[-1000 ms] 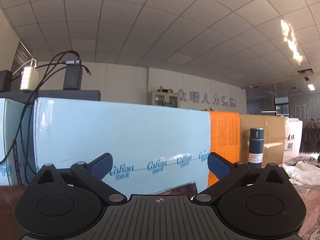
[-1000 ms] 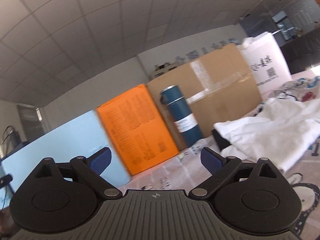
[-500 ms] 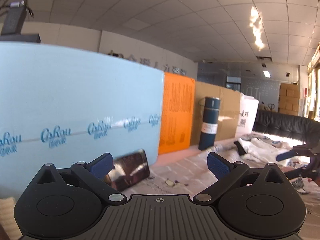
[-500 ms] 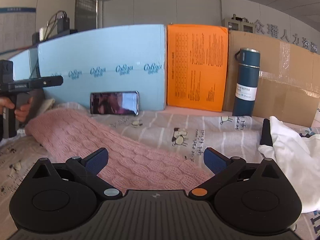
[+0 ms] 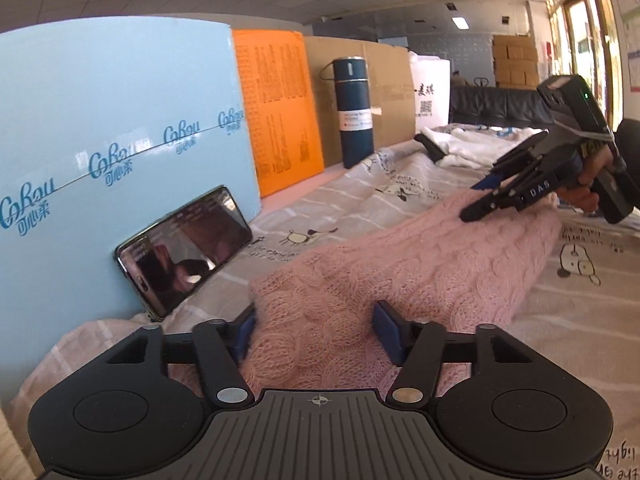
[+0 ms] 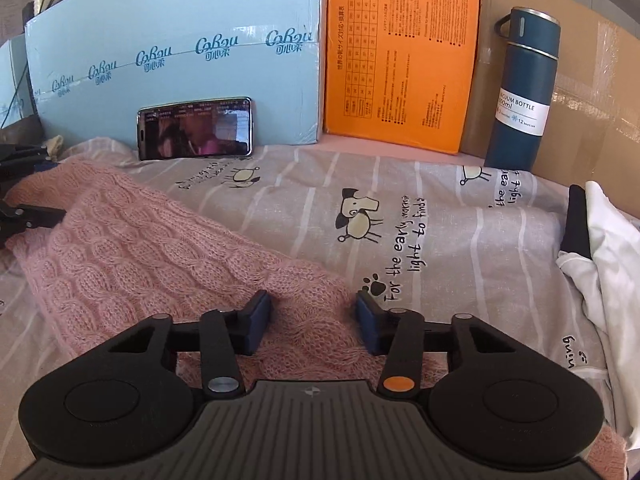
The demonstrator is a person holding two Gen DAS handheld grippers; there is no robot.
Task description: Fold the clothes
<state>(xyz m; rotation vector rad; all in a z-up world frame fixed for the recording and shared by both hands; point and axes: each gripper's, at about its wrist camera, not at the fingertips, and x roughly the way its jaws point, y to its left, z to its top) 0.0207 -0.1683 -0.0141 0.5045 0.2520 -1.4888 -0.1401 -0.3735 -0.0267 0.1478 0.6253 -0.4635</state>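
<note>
Fingers of both grippers straddled opposite ends of the pink sweater, open, gripping nothing, poised to pinch for folding.

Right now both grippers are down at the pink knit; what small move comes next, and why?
Probably close both grippers. The left gripper and the right gripper each stand open with the pink knit sweater lying between their fingers, at opposite ends of it, so pinching those edges seems the step before lifting to fold.

Pink sweater runs hidden beneath both tongs' bodies.
</note>
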